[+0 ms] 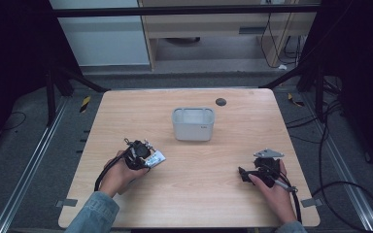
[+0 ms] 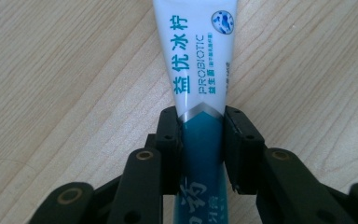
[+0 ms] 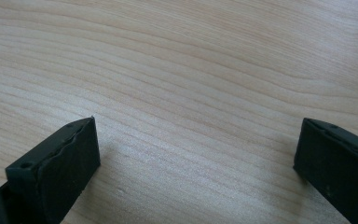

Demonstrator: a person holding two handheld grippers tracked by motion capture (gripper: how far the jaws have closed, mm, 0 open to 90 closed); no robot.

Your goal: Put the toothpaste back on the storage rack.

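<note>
A white and teal toothpaste tube (image 2: 198,70) lies on the wooden table, its white end pointing away from the camera in the left gripper view. My left gripper (image 2: 200,121) is shut on the tube where white meets teal. In the high view the tube (image 1: 156,158) sticks out to the right of the left gripper (image 1: 148,158) at the table's front left. My right gripper (image 3: 196,149) stands wide open over bare wood, nothing between its jaws; in the high view it (image 1: 245,174) rests at the front right, jaws pointing left.
A light grey rectangular bin (image 1: 193,123) stands upright at the table's middle, toward the back. A small dark round disc (image 1: 220,102) sits near the back edge. Black frame legs and cables surround the table (image 1: 199,194).
</note>
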